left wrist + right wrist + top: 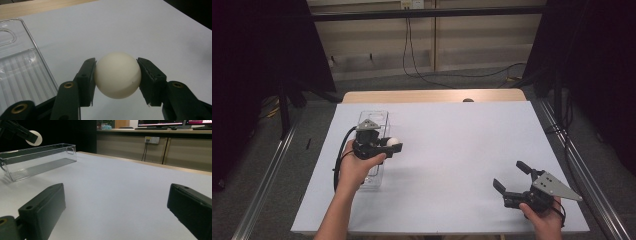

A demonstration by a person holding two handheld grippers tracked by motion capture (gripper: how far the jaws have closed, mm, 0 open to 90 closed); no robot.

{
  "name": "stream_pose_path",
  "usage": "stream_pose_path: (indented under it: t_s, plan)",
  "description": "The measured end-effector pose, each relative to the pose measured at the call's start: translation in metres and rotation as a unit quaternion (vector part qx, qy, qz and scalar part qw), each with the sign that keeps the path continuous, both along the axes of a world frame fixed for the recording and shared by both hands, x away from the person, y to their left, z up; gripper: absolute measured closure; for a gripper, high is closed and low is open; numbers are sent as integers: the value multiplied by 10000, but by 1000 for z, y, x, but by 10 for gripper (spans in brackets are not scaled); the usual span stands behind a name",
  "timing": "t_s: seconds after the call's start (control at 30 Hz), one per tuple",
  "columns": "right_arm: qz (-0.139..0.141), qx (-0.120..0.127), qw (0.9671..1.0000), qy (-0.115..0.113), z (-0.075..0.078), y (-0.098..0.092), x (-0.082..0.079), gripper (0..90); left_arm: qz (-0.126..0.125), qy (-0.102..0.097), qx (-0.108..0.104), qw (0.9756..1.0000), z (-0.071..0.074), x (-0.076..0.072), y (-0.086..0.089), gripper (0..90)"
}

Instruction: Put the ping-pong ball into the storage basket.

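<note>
White, smooth little plastic ball [117, 75] is clamped between the left gripper [384, 145] jaws, held up just beside the clear plastic rectangular bin [373, 120] on the counter [452, 150]. Right gripper [512, 176] sits well apart, jaws wide and empty. Being round and slick, the ball could squirt out and roll off the counter if the squeeze slackens.

left gripper [388, 146]: black, grey three-cornered plate, black cable, brass screws | right gripper [511, 176]: black, grey plate | forearms bare

Clear tray [22, 72] cut off at left edge.
</note>
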State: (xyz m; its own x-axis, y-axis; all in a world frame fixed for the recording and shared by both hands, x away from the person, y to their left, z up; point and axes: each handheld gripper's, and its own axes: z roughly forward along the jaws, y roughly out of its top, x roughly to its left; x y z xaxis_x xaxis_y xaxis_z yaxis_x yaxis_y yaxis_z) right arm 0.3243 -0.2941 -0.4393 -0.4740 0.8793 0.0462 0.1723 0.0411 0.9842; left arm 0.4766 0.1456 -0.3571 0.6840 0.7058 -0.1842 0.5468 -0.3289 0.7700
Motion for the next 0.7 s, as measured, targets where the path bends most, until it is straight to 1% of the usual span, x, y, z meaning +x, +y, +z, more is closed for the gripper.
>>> stream_pose_path:
  t_s: [0.1,0.17,0.2,0.27,0.33,0.4,0.43,0.47,0.5,0.57,0.6,0.63,0.7]
  plan:
    - [-1,0,10000,0,0,0,0,13,53,10,-33,10000,1,0,1,512]
    - [2,1,10000,-6,0,0,0,14,22,11,15,10000,2,0,2,511]
    - [-1,-1,10000,-6,0,0,0,14,95,9,-92,9999,1,0,2,512]
    - [-1,4,10000,-4,0,0,0,14,31,-20,-8,10000,2,1,3,511]
    - [5,4,10000,-6,0,0,0,14,43,-8,13,10000,3,1,4,511]
    - [5,-2,10000,-10,0,0,1,14,79,-3,-81,9999,3,1,4,512]
    - [7,-1,10000,-11,0,0,1,14,84,-39,-19,10000,4,1,5,512]
    - [-6,6,10000,-9,0,0,1,14,117,-24,-41,9999,5,1,6,512]
    - [1,-3,10000,-11,0,0,1,14,94,-31,-23,9999,5,1,7,512]
    - [17,3,10000,-10,0,0,1,13,91,-32,-67,9999,6,1,8,512]
    - [17,3,10000,-8,0,0,1,13,136,-34,-100,9999,6,1,8,512]
    - [18,2,10000,-3,0,0,1,14,81,-52,-35,9999,7,1,10,511]
    - [-26,8,10000,2,0,0,1,14,121,-37,14,9999,8,1,11,511]
